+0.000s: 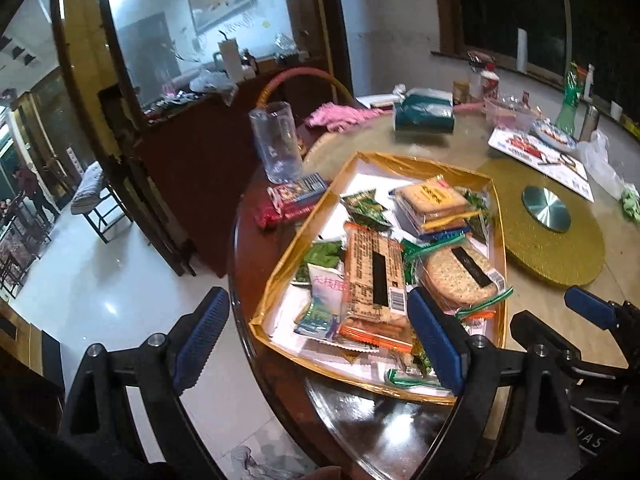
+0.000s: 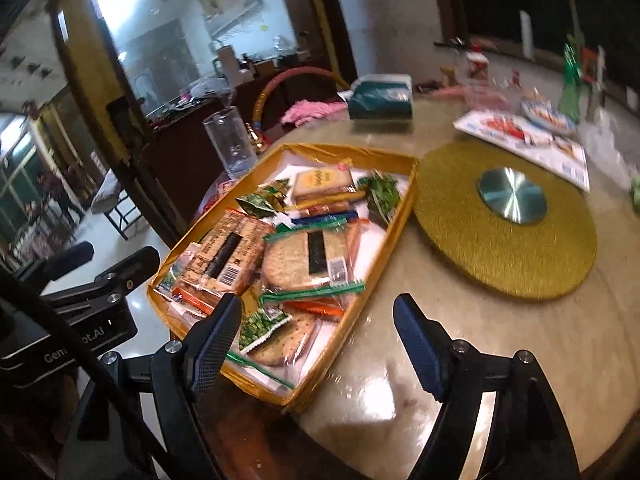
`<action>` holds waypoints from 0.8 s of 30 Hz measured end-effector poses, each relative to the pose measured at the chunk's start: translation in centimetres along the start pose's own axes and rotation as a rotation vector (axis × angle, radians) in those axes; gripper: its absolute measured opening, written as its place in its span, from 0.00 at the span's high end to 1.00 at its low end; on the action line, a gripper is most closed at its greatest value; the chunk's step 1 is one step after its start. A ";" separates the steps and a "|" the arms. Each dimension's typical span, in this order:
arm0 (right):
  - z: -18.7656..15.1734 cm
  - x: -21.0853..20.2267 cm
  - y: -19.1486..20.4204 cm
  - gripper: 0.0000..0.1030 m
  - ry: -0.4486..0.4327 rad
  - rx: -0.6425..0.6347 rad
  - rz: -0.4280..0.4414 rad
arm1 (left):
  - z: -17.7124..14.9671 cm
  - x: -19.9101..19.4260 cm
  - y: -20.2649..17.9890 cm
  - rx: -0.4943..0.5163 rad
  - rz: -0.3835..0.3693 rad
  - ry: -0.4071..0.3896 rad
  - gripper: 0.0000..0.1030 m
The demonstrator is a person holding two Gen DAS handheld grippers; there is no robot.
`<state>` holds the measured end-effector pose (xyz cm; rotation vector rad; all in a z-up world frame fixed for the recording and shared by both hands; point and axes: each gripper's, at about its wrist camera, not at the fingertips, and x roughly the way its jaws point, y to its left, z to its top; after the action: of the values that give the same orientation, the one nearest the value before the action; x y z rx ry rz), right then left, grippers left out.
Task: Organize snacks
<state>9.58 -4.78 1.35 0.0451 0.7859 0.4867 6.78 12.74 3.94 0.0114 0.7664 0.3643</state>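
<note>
1. Left claw [image 1: 320, 336]: spread, empty, over the tray's near corner.
2. Red snack packets [image 1: 294, 200]: on the worktop [image 1: 560, 320] beside the glass [image 1: 276, 142], outside the tray; apparently left to sort.
3. Gold tray [image 1: 280, 276]: biscuit packs [image 1: 374, 276] heaped inside.
4. Right claw [image 2: 318, 340]: spread, empty.

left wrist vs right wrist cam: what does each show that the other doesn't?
Left wrist only: the red snack packet lying on the table outside the tray, beside the glass, and the floor below the table edge.
Right wrist only: more bare tabletop right of the tray.
Both: the gold tray full of snack packs, the clear glass, the gold turntable, the teal tissue pack. Left gripper and right gripper are both open and empty.
</note>
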 end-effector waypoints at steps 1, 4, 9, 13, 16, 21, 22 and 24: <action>0.2 -0.3 0.3 0.24 -0.015 -0.014 -0.005 | -0.1 -0.3 0.1 -0.006 0.010 -0.014 0.12; 0.3 -1.0 0.5 0.24 -0.038 -0.009 0.002 | -0.2 -0.7 0.4 -0.008 0.010 -0.025 0.11; -0.1 -0.7 1.2 0.24 -0.016 0.004 0.019 | -0.6 -0.9 0.4 0.002 0.016 -0.033 0.11; -0.3 -0.2 1.9 0.24 0.006 -0.005 0.004 | -1.0 -0.7 0.9 0.003 0.008 -0.020 0.11; -0.3 0.2 2.1 0.24 0.015 -0.004 -0.004 | -1.3 -0.7 1.5 -0.011 0.004 -0.020 0.11; -0.2 0.8 2.9 0.24 0.028 -0.017 -0.009 | -1.5 -0.4 2.3 -0.019 0.000 -0.017 0.11; -0.2 0.8 3.1 0.24 0.029 -0.020 -0.011 | -1.5 -0.4 2.4 -0.019 0.001 -0.016 0.11; -0.2 1.0 3.3 0.24 0.033 -0.022 -0.014 | -1.6 -0.2 2.6 -0.020 0.000 -0.014 0.11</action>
<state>8.72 -1.45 1.26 0.0108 0.8121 0.4837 4.74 14.91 3.32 -0.0046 0.7484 0.3717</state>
